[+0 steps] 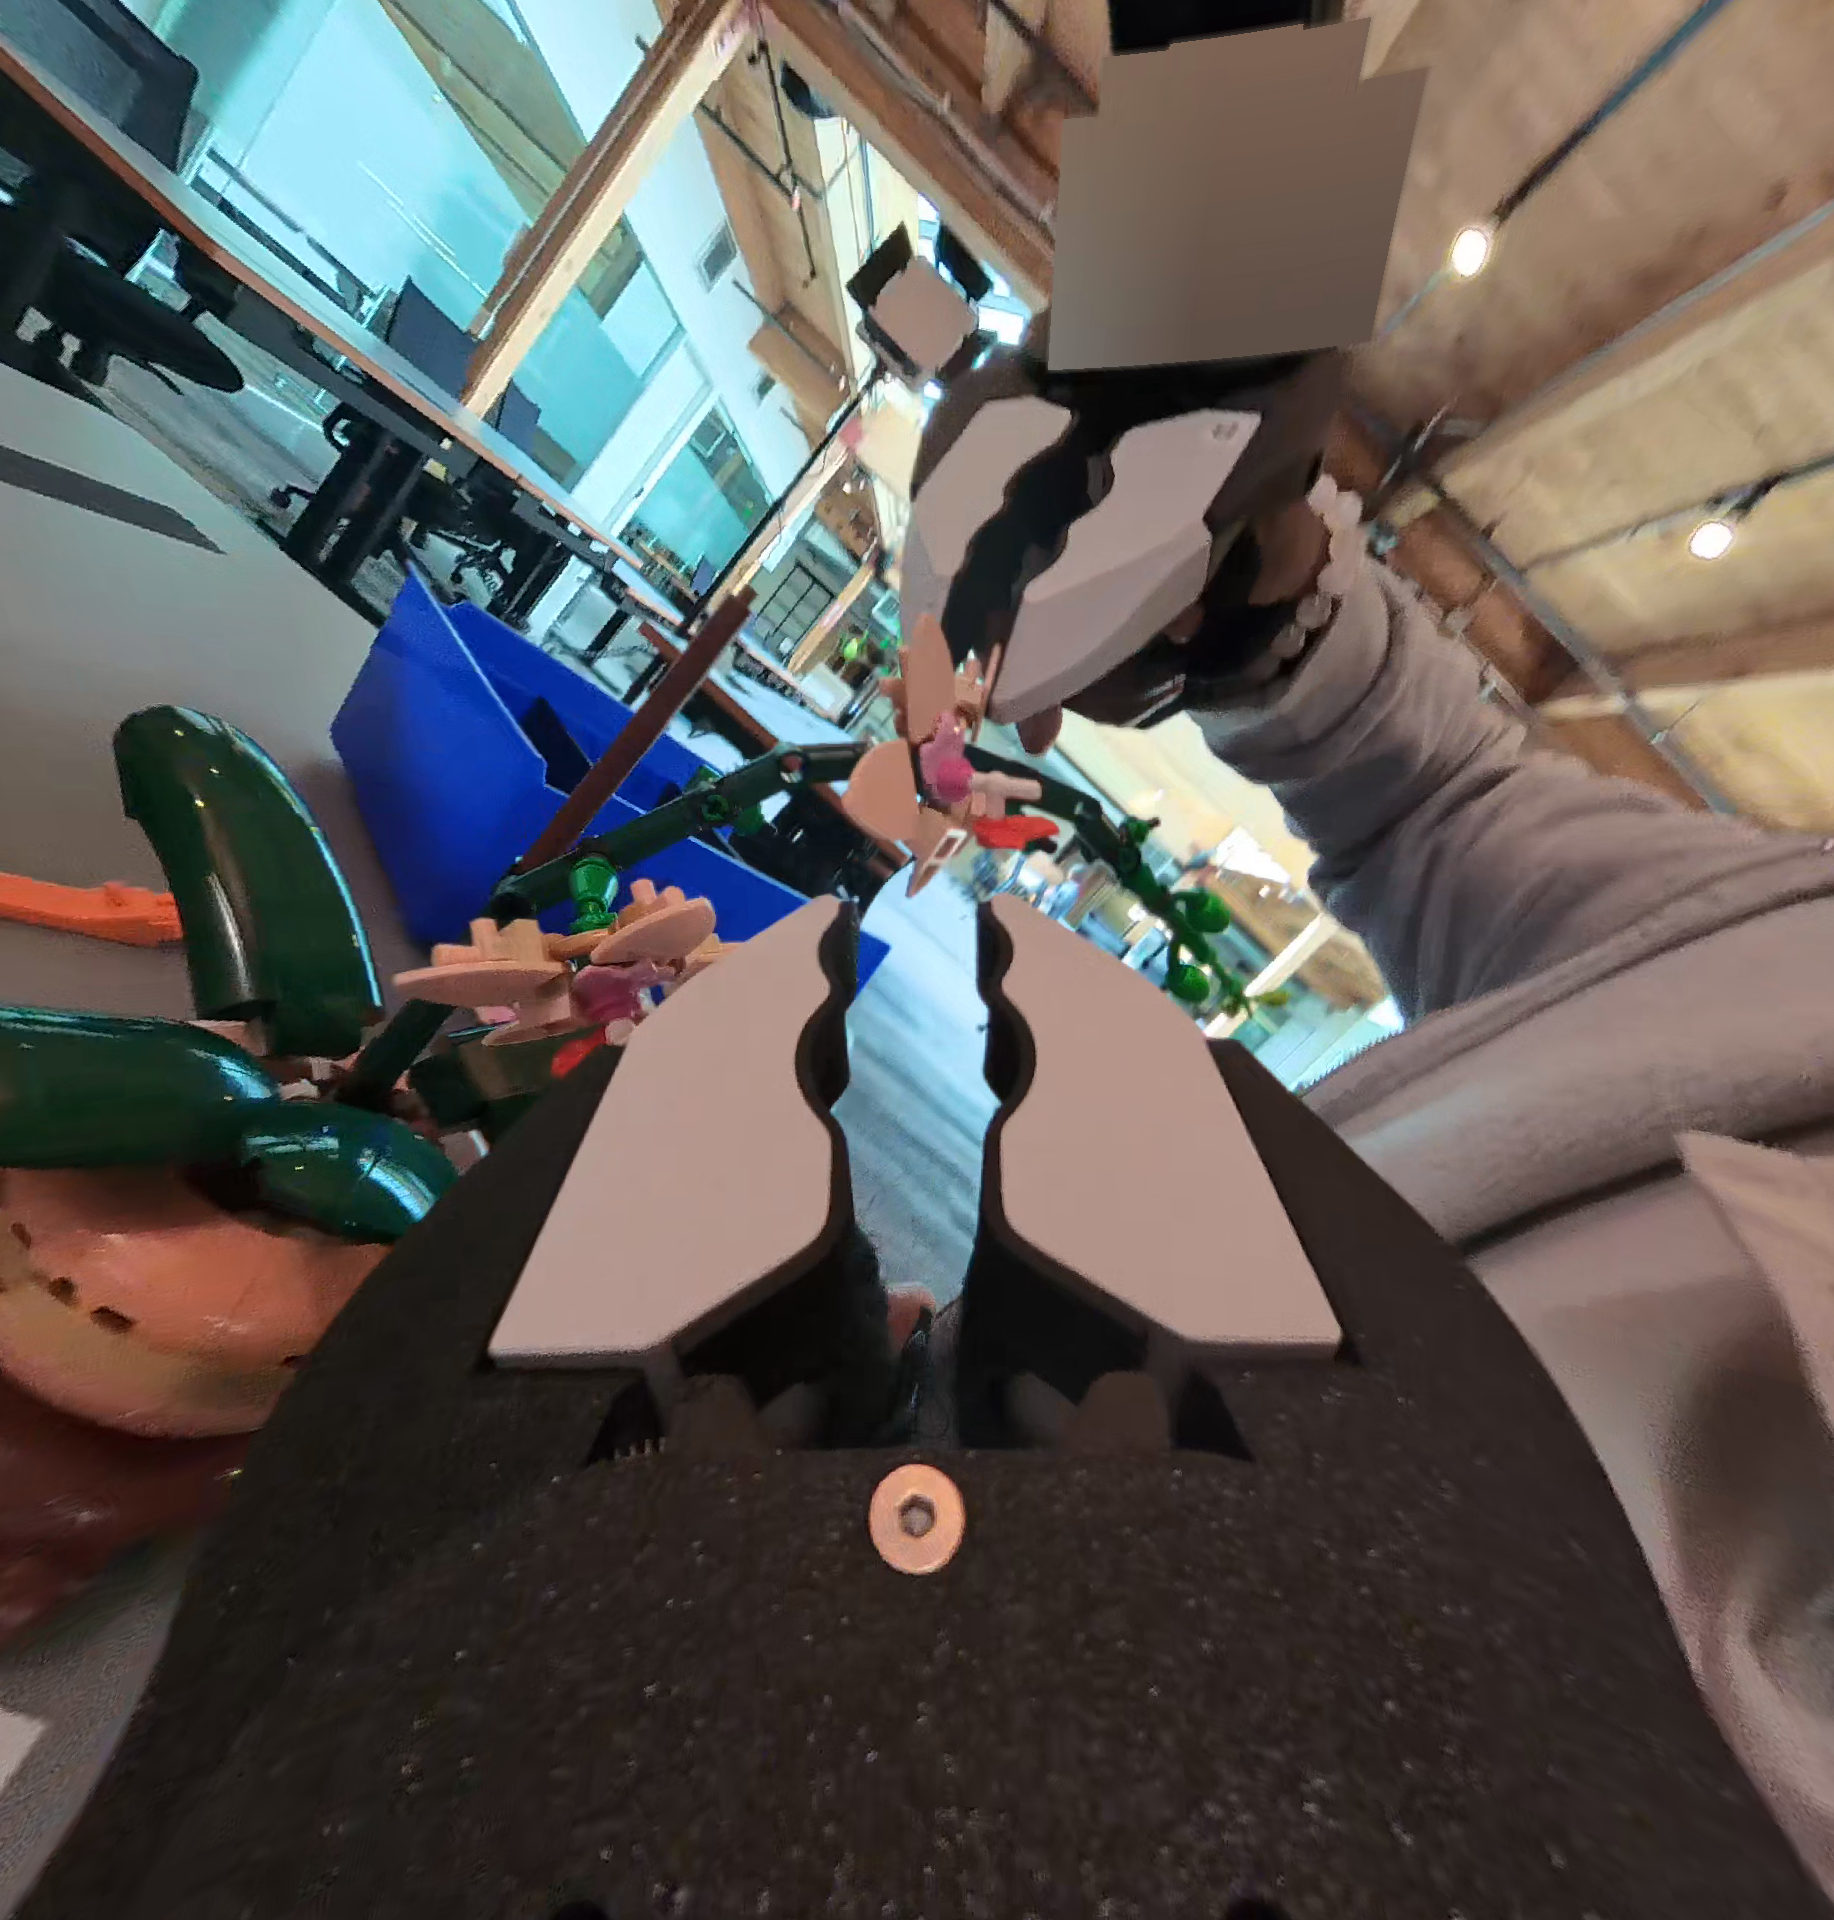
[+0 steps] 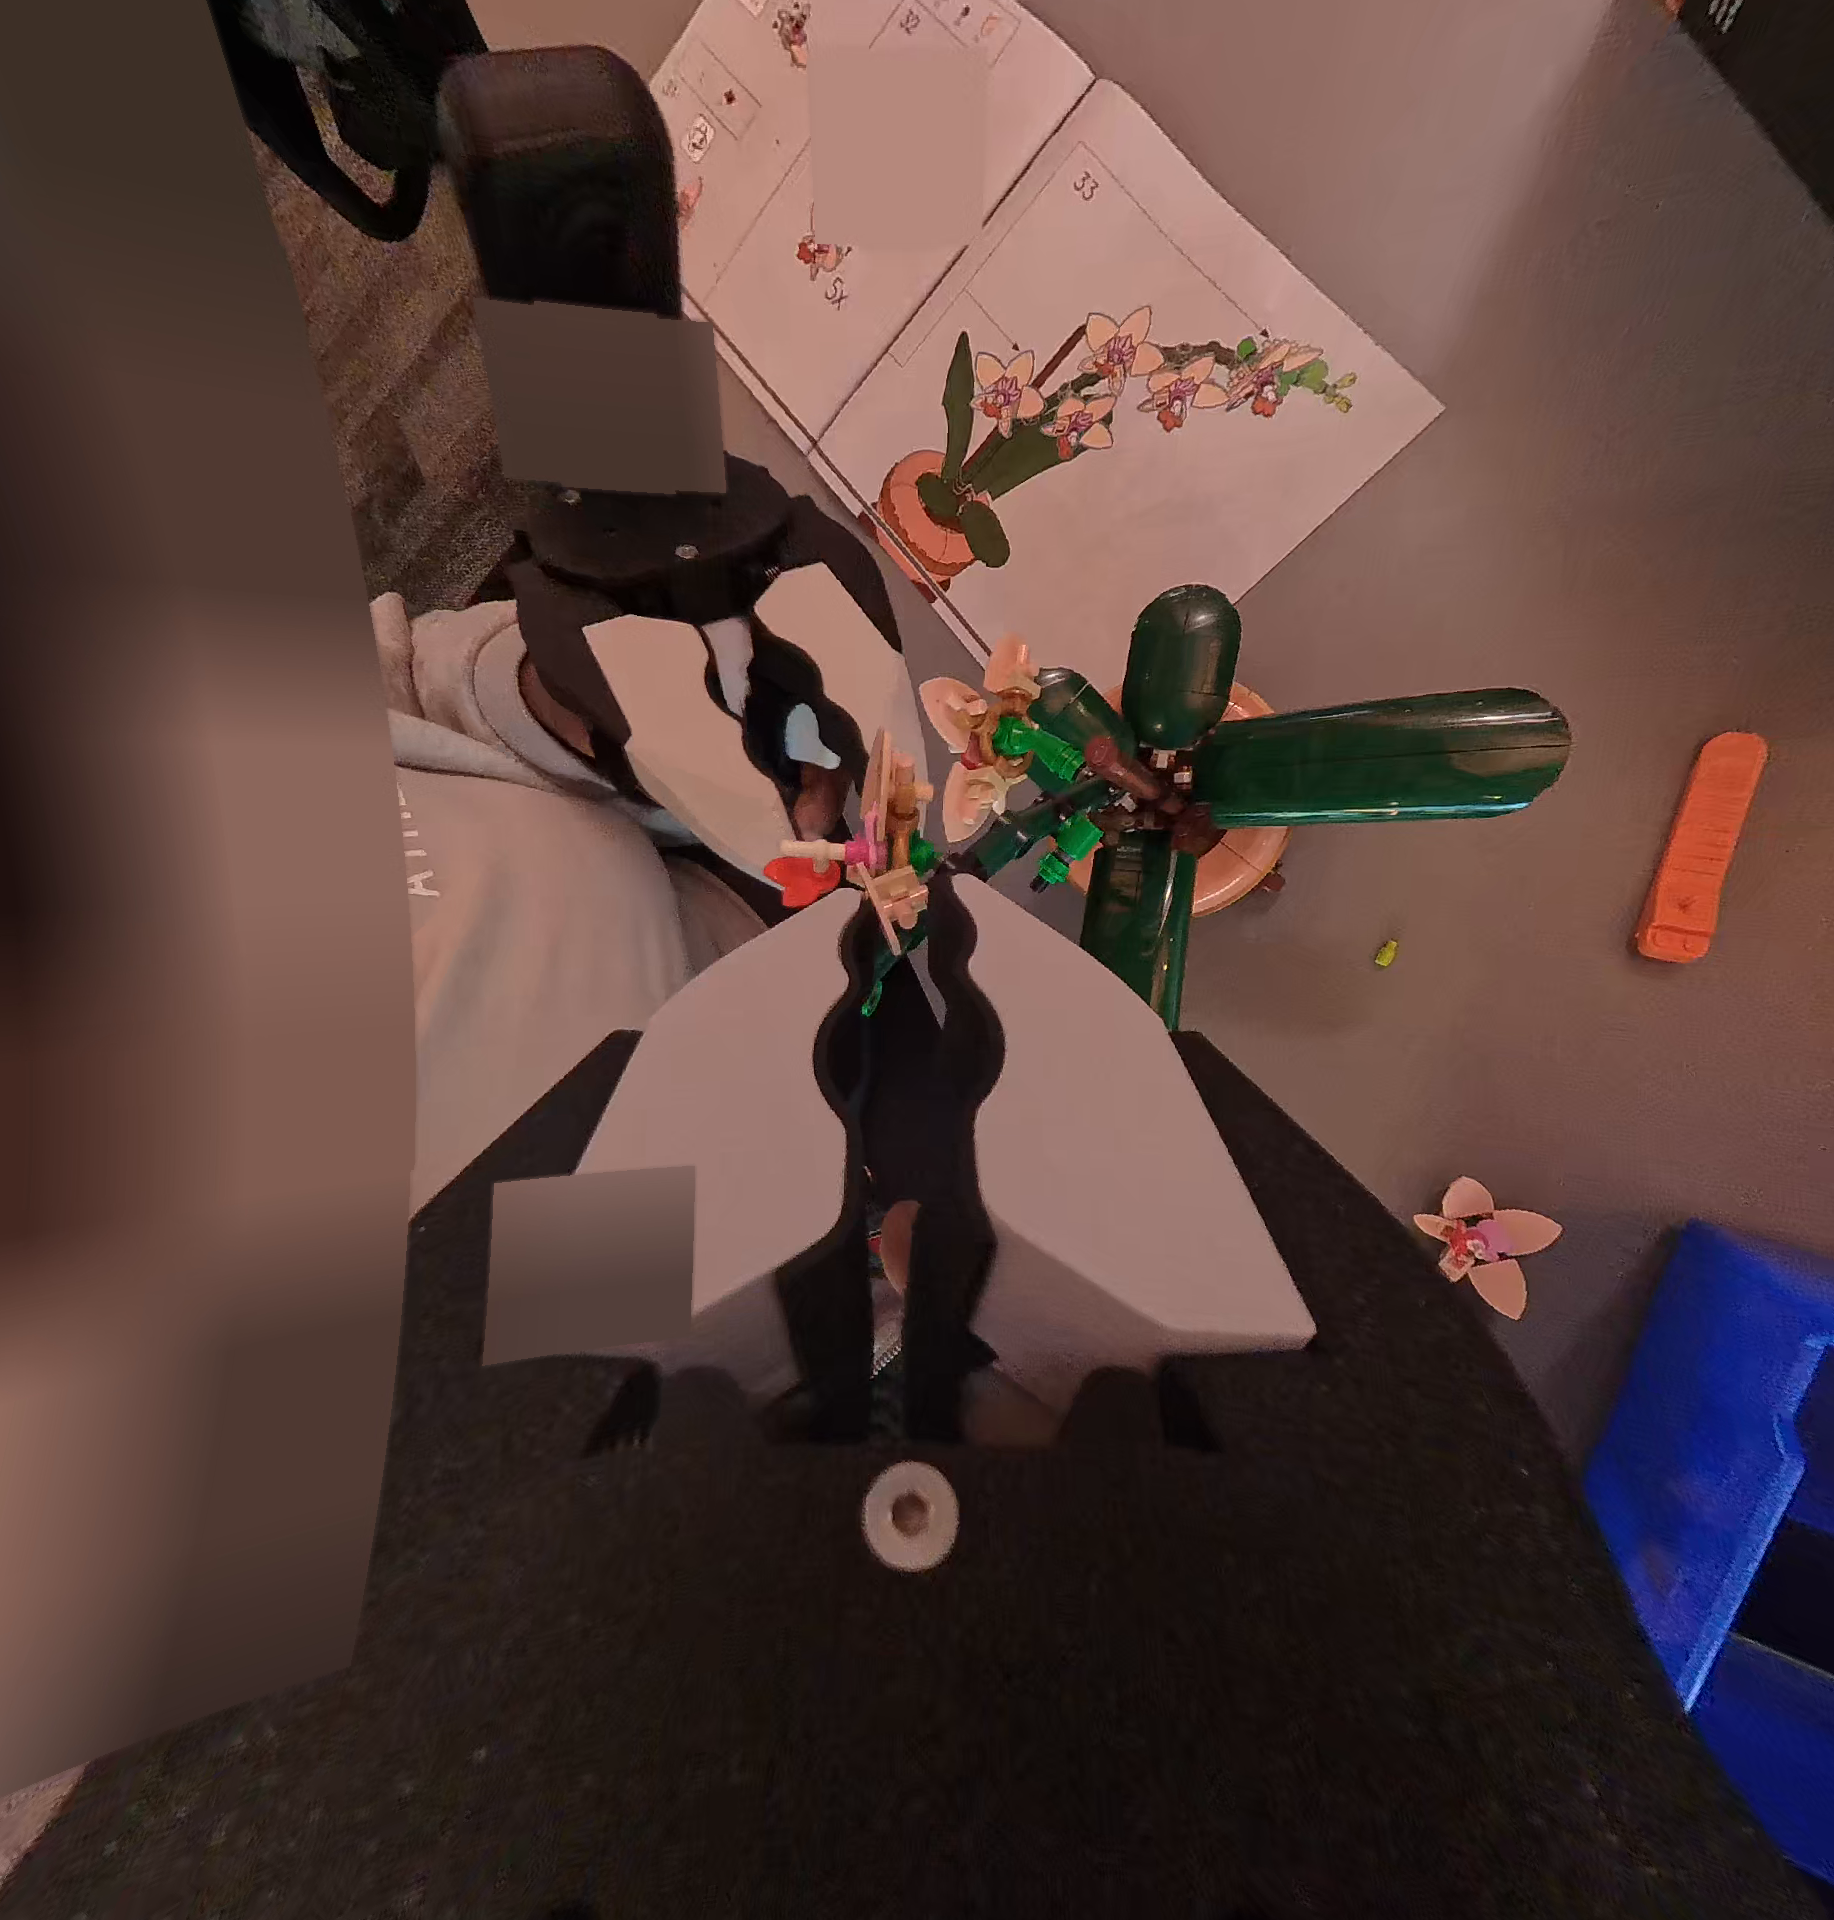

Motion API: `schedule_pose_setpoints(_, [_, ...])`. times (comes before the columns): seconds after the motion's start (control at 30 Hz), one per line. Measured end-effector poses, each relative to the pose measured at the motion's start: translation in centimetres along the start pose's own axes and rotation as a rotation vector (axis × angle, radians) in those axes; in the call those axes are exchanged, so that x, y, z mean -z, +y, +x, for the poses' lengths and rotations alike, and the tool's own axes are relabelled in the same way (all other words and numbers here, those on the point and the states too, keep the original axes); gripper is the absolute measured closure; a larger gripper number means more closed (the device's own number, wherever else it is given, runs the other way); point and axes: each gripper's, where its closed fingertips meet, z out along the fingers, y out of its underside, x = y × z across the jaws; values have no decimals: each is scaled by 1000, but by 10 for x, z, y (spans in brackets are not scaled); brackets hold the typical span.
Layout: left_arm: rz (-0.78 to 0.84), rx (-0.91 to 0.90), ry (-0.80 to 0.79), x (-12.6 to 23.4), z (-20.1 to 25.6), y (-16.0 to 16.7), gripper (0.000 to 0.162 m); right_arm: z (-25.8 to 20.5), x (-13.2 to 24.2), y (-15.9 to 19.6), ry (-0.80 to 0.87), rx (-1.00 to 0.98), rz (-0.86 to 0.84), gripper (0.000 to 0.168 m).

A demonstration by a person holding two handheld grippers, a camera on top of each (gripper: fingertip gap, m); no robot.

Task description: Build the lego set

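**Flower going onto the stem: watch the pinch**

My right gripper (image 2: 908, 940), at frame centre, is clamped on the dark green segmented plastic stem (image 2: 1006, 831) beside a pale-pink brick flower (image 2: 892, 821). My left gripper (image 1: 913, 914) hangs with jaws apart, empty, just under that arching stem. I judge that pressing harder could snap a stem joint or tip the terracotta brick pot (image 2: 1240, 868), right of centre.

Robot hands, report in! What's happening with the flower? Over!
Right gripper shut on flower stem. Left gripper open, empty. One loose flower on table.
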Motion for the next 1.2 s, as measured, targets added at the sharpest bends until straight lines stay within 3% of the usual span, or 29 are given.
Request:
schedule_pose_setpoints(0.17, [104,53,28,-6,2,-11,142,2,1,0,20,25,-15,159])
schedule_pose_setpoints(0.73, [160,144,105,0,0,-18,147,4,4,-6,39,-62,-37,159])
schedule_pose_setpoints(1.0, [199,375,193,-4,-1,-18,145,5,2,-10,66,-55,-57,159])
schedule_pose_setpoints(1.2, [234,344,165,-6,-2,-21,145,11,0,-5,97,-63,-91,159])
